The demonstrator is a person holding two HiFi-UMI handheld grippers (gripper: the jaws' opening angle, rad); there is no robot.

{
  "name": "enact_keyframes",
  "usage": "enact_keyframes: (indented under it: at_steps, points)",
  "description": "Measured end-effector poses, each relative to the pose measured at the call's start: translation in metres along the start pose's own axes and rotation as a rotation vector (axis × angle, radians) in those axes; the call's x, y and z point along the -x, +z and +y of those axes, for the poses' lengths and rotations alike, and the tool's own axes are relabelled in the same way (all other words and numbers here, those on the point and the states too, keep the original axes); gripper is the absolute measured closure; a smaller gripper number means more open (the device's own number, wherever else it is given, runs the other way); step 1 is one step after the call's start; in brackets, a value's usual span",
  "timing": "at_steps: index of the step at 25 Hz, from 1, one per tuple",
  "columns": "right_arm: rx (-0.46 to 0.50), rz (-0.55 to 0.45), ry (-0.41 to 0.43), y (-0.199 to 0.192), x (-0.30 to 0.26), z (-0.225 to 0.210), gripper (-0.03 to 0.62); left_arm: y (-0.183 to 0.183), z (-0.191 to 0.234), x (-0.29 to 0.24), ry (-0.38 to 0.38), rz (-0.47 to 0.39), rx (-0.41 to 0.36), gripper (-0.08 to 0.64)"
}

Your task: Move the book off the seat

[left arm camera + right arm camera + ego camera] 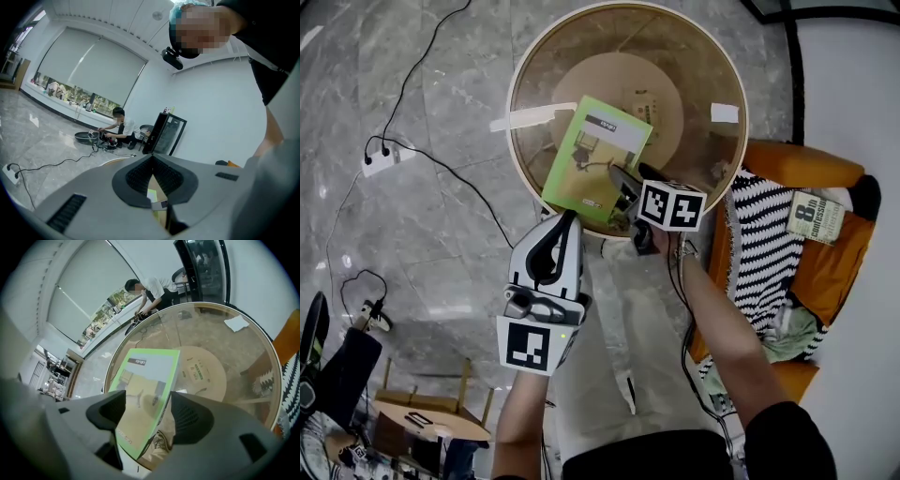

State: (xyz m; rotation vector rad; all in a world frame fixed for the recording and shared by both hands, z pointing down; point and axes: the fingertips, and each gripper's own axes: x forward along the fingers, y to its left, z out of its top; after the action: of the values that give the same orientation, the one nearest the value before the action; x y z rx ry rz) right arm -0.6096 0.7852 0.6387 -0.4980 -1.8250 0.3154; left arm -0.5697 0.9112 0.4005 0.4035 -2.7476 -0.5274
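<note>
Plainly, the green book (592, 155) lies flat on the round glass table (703, 56), off the seat, with its near corner reaching over the table's rim toward the person. The right gripper (623, 187) meets it at that corner. In the right gripper view its jaws stand wide apart on either side of the corner, far wider than the book is thick, so I judge it released rather than clamped. I cannot tell whether a pad touches the cover. The book sits straight ahead of this gripper, and its long axis runs away from the person and a little to the right, roughly in line with the jaws, so a pull straight back toward the body should clear it without dragging it. The left gripper (570, 217) hangs nearer the person, short of the rim and to the left; its jaws are pressed together with nothing between them, and it is the farther of the two from the book. By count there are two grippers, one table, one orange armchair (806, 164) and two books. The second book (816, 217) rests on the armchair's seat beside a striped blanket (759, 244), to the right, and the right gripper is the nearer to it.
</note>
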Motion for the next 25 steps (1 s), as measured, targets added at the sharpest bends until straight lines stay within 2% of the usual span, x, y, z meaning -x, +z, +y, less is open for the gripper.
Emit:
enact_keyframes:
  at_steps: [2, 7, 9, 12, 17, 25]
  points:
    - [0.0, -0.003, 0.004, 0.0, 0.008, 0.003, 0.298, 0.01, -0.006, 0.001, -0.01, -0.025, -0.007, 0.549]
    - [-0.008, -0.052, -0.012, 0.006, 0.034, 0.006, 0.509, 0.022, -0.019, 0.006, -0.022, -0.038, -0.031, 0.549]
    - [-0.005, -0.069, -0.011, 0.007, 0.045, 0.009, 0.56, 0.027, -0.026, 0.007, -0.035, -0.047, -0.035, 0.549]
    - [0.0, -0.087, 0.019, 0.008, 0.058, 0.016, 0.577, 0.036, -0.038, 0.009, -0.061, -0.062, -0.036, 0.549]
    - [0.024, -0.124, 0.095, 0.009, 0.083, 0.04, 0.578, 0.035, -0.049, 0.02, -0.073, -0.037, -0.052, 0.549]
    - [0.03, -0.188, 0.199, 0.017, 0.14, 0.076, 0.578, 0.058, -0.072, 0.039, -0.08, -0.066, -0.059, 0.549]
